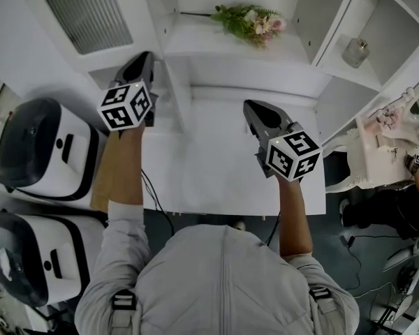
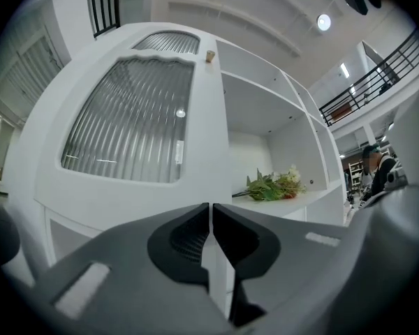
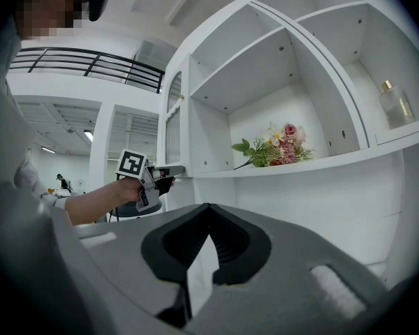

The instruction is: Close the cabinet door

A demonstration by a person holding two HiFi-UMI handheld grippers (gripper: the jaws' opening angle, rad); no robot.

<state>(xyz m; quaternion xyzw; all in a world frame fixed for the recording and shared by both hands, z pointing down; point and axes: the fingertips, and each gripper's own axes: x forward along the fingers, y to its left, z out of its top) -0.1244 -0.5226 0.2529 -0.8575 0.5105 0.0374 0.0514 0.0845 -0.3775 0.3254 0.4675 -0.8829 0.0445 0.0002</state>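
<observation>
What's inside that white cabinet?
A flower bunch lies on the open middle shelf; a small bottle stands in the right compartment. The ribbed-glass door hides anything behind it.

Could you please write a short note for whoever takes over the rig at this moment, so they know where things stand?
The left claw is shut with nothing between its jaws. Its tip is at the free edge of the cabinet door; contact is not certain.
The right claw is shut and empty, facing the cabinet and apart from the door.
The door, with ribbed glass, stands open to the left of the shelf with the flowers.
Done: the left claw is in place at the door.
Left: swing the door shut, probably by pushing with the left claw.
</observation>
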